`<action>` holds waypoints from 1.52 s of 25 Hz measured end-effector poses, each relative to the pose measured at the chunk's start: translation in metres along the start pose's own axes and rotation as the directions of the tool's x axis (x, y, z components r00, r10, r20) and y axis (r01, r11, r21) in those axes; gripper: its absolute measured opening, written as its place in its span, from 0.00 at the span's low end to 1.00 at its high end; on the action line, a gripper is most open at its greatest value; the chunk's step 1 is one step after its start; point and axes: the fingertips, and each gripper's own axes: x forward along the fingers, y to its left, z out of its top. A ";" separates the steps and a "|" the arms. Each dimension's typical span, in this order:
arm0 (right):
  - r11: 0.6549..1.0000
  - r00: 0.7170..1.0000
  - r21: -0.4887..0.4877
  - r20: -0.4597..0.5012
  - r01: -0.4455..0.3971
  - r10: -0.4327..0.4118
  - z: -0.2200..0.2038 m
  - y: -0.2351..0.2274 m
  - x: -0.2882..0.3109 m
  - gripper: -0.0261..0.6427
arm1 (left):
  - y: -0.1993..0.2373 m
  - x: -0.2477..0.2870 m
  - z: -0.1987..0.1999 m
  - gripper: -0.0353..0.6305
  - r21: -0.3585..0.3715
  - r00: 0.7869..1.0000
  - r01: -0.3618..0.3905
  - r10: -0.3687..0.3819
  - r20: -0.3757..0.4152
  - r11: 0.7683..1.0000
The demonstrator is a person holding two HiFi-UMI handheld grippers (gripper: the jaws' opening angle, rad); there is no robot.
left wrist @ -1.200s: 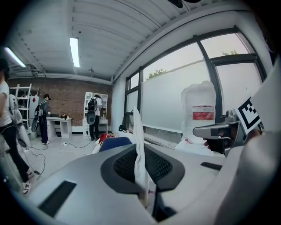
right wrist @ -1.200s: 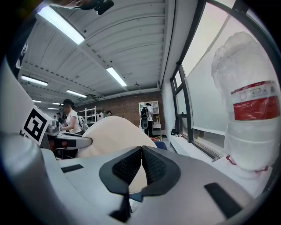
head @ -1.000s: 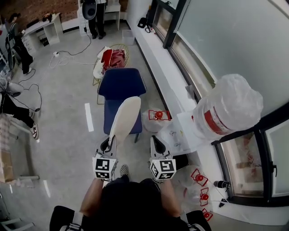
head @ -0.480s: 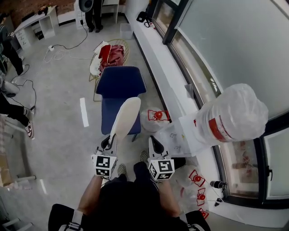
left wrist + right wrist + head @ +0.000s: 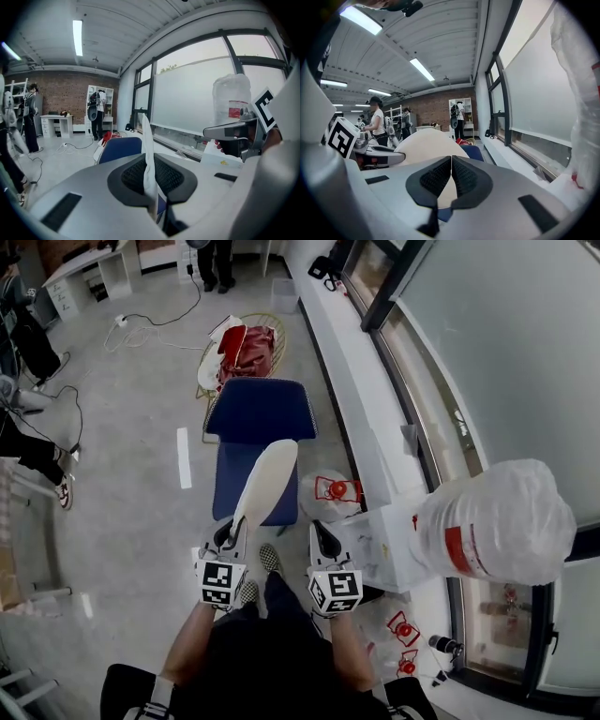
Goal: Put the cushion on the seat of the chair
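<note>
Concrete floor (image 5: 131, 521) under blue chair (image 5: 261, 418), white window ledge (image 5: 352, 399) alongside.

The cushion (image 5: 265, 479) before the chair (image 5: 260, 414); basket (image 5: 251, 341) behind it; window ledge (image 5: 361, 404) right.

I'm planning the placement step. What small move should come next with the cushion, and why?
Probably ease the left gripper forward and roll it so the cushion tips flat onto the chair seat. Its jaws pinch the cushion's rim, the cushion stands on edge, and the seat lies just ahead. The right gripper is shut on nothing.
</note>
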 end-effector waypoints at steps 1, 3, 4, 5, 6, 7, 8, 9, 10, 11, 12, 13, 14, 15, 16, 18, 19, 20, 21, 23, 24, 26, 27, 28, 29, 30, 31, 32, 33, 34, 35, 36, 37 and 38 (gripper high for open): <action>1.000 1.000 0.003 -0.005 -0.005 0.005 0.000 -0.006 0.006 0.08 | -0.001 0.008 0.000 0.11 -0.001 1.000 -0.004 0.004 -0.007 1.000; 1.000 1.000 0.012 -0.020 -0.014 0.014 -0.003 -0.019 0.020 0.08 | -0.001 0.024 -0.002 0.11 0.002 1.000 -0.009 0.009 -0.023 1.000; 1.000 0.999 0.018 -0.028 -0.017 0.018 -0.005 -0.025 0.027 0.08 | -0.001 0.033 -0.004 0.11 0.002 0.999 -0.011 0.011 -0.032 1.000; 1.000 0.999 0.023 -0.037 -0.022 0.022 -0.008 -0.031 0.034 0.08 | -0.001 0.041 -0.005 0.11 -0.002 0.999 -0.013 0.013 -0.041 1.000; 0.999 0.999 0.028 -0.047 -0.026 0.027 -0.010 -0.036 0.039 0.08 | -0.001 0.049 -0.007 0.11 -0.007 0.999 -0.014 0.014 -0.051 1.000; 0.999 0.998 0.034 -0.057 -0.029 0.031 -0.014 -0.042 0.044 0.08 | -0.002 0.057 -0.010 0.11 -0.012 0.998 -0.015 0.014 -0.060 1.000; 0.999 0.997 0.039 -0.068 -0.032 0.035 -0.017 -0.048 0.049 0.08 | -0.003 0.066 -0.013 0.11 -0.016 0.998 -0.015 0.014 -0.069 1.000; 0.998 0.996 0.045 -0.078 -0.034 0.037 -0.021 -0.054 0.055 0.08 | -0.004 0.075 -0.015 0.11 -0.021 0.997 -0.017 0.015 -0.077 1.000; 0.998 0.995 0.052 -0.087 -0.034 0.039 -0.025 -0.061 0.060 0.08 | -0.004 0.084 -0.018 0.11 -0.028 0.996 -0.019 0.017 -0.084 0.999; 0.998 0.995 0.059 -0.096 -0.034 0.040 -0.028 -0.068 0.065 0.08 | -0.004 0.094 -0.021 0.11 -0.038 0.996 -0.023 0.019 -0.092 0.999; 0.997 0.994 0.066 -0.104 -0.034 0.041 -0.032 -0.075 0.068 0.08 | -0.006 0.103 -0.024 0.11 -0.048 0.995 -0.025 0.020 -0.103 0.999; 0.997 0.993 0.073 -0.112 -0.032 0.040 -0.036 -0.082 0.072 0.08 | -0.008 0.111 -0.027 0.11 -0.055 0.993 -0.024 0.017 -0.114 0.998; 0.996 0.992 0.078 -0.120 -0.030 0.039 -0.039 -0.089 0.075 0.08 | -0.010 0.120 -0.030 0.11 -0.058 0.992 -0.020 0.013 -0.124 0.998; 0.996 0.991 0.084 -0.128 -0.027 0.038 -0.042 -0.096 0.078 0.08 | -0.013 0.128 -0.033 0.11 -0.057 0.991 -0.016 0.008 -0.136 0.998; 0.996 0.990 0.089 -0.135 -0.023 0.035 -0.045 -0.104 0.081 0.08 | -0.016 0.135 -0.035 0.11 -0.054 0.989 -0.011 0.003 -0.148 0.998; 0.995 0.988 0.098 -0.149 -0.014 0.028 -0.051 -0.117 0.087 0.08 | -0.020 0.150 -0.041 0.11 -0.048 0.986 -0.003 -0.005 -0.169 0.999; 0.995 0.987 0.101 -0.156 -0.009 0.025 -0.054 -0.123 0.089 0.08 | -0.022 0.157 -0.044 0.11 -0.047 0.984 0.000 -0.008 -0.178 0.999; 0.995 0.987 0.104 -0.162 -0.005 0.022 -0.057 -0.129 0.092 0.08 | -0.022 0.164 -0.047 0.11 -0.049 0.983 0.002 -0.011 -0.185 0.999; 0.994 0.986 0.107 -0.167 -0.003 0.021 -0.060 -0.133 0.095 0.08 | -0.023 0.171 -0.050 0.11 -0.053 0.982 0.003 -0.013 -0.190 0.999; 0.994 0.984 0.110 -0.176 -0.002 0.021 -0.064 -0.140 0.100 0.08 | -0.022 0.185 -0.056 0.11 -0.062 0.980 0.000 -0.012 -0.198 0.998; 0.994 0.983 0.112 -0.182 0.000 0.021 -0.066 -0.144 0.102 0.08 | -0.022 0.191 -0.059 0.11 -0.067 0.979 -0.002 -0.012 -0.205 0.998; 0.993 0.980 0.118 -0.196 0.007 0.016 -0.073 -0.152 0.104 0.08 | -0.025 0.204 -0.067 0.11 -0.074 0.975 0.004 -0.020 -0.219 0.997; 0.992 0.979 0.123 -0.204 0.012 0.014 -0.077 -0.156 0.105 0.08 | -0.027 0.209 -0.070 0.11 -0.075 0.974 0.007 -0.024 -0.225 0.997; 0.992 0.977 0.127 -0.211 0.016 0.011 -0.081 -0.160 0.106 0.08 | -0.028 0.215 -0.074 0.11 -0.075 0.973 0.010 -0.027 -0.230 0.997; 0.991 0.976 0.132 -0.218 0.020 0.009 -0.084 -0.163 0.108 0.08 | -0.030 0.220 -0.078 0.11 -0.076 0.971 0.014 -0.032 -0.236 0.997; 0.991 0.975 0.135 -0.223 0.022 0.008 -0.086 -0.165 0.111 0.08 | -0.031 0.225 -0.081 0.11 -0.076 0.969 0.021 -0.039 -0.244 0.997; 0.990 0.974 0.137 -0.228 0.024 0.008 -0.088 -0.167 0.114 0.08 | -0.032 0.230 -0.084 0.11 -0.076 0.966 0.028 -0.046 -0.252 0.997; 0.990 0.973 0.140 -0.231 0.025 0.008 -0.089 -0.169 0.116 0.08 | -0.033 0.234 -0.088 0.11 -0.077 0.964 0.032 -0.051 -0.261 0.996; 0.989 0.972 0.143 -0.235 0.026 0.008 -0.091 -0.171 0.119 0.08 | -0.034 0.238 -0.091 0.11 -0.079 0.962 0.035 -0.055 -0.269 0.996; 0.989 0.971 0.147 -0.238 0.027 0.009 -0.092 -0.173 0.121 0.08 | -0.035 0.242 -0.095 0.11 -0.084 0.959 0.037 -0.059 -0.276 0.996; 0.988 0.970 0.151 -0.241 0.027 0.010 -0.094 -0.175 0.123 0.08 | -0.035 0.245 -0.099 0.11 -0.090 0.957 0.038 -0.062 -0.283 0.995; 0.988 0.970 0.155 -0.244 0.027 0.012 -0.095 -0.176 0.126 0.08 | -0.036 0.248 -0.102 0.11 -0.095 0.955 0.039 -0.065 -0.289 0.995; 0.987 0.969 0.156 -0.248 0.026 0.014 -0.096 -0.177 0.128 0.08 | -0.036 0.251 -0.106 0.11 -0.100 0.953 0.040 -0.068 -0.295 0.994; 0.987 0.968 0.158 -0.251 0.024 0.016 -0.097 -0.178 0.130 0.08 | -0.037 0.254 -0.108 0.11 -0.103 0.951 0.041 -0.070 -0.300 0.994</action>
